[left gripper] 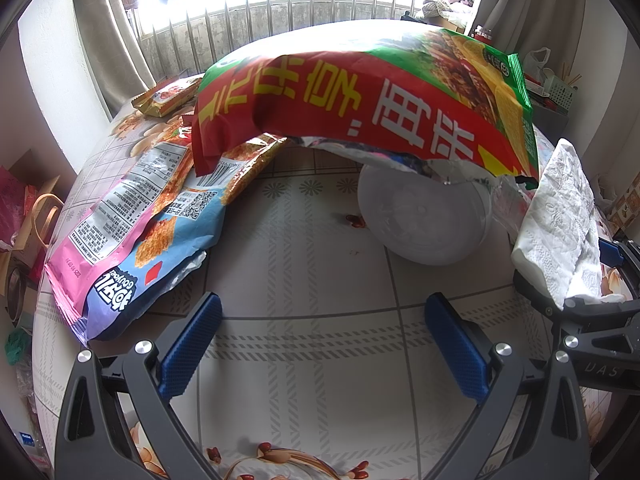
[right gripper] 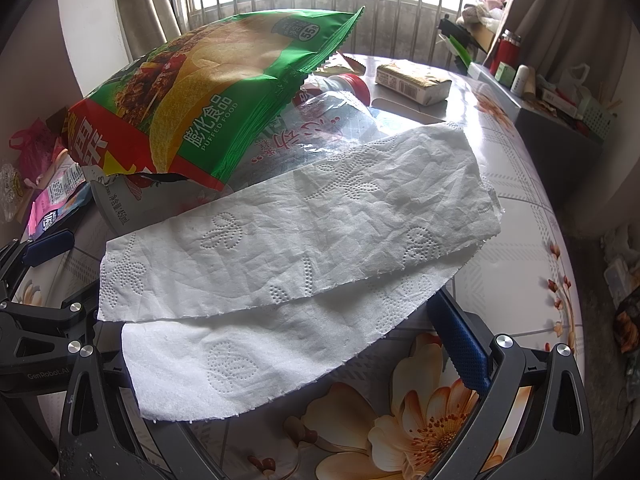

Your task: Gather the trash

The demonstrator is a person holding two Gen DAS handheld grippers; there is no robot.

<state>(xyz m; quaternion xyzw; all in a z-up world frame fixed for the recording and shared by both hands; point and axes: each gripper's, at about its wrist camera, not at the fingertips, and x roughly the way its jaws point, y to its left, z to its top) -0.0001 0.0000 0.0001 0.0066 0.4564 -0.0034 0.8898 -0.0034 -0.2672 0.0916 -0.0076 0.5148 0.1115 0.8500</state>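
Got the left gripper [left gripper: 323, 300] low over the near edge of the table [left gripper: 320, 360], blue pads wide apart, nothing between them but flowered tablecloth. Looking straight at a pile of wrappers from there. Big red-and-green chip bag [left gripper: 360, 100] arched across the middle of the table, propped up on a clear plastic bottle [left gripper: 424, 220] lying on its side with its base pointing this way. Left of that, toward the left edge, a flattened pink-and-blue snack bag [left gripper: 140, 232], one corner tucked under the chip bag. Further back by the far-left edge, a small gold packet [left gripper: 168, 98]. Couple of little red bits on the cloth just beside the bottle.

Over on the right gripper [right gripper: 320, 300]: a folded white tissue [right gripper: 300, 232] draped right across it, hanging off the near-right edge of the table. Can only see one blue pad [right gripper: 460, 340], sitting well out to the side, so reads as spread rather than pinching; other pad buried under the tissue. Far end of the tissue touching the bottle. Beyond, near the far edge, a tan packet [right gripper: 412, 80].
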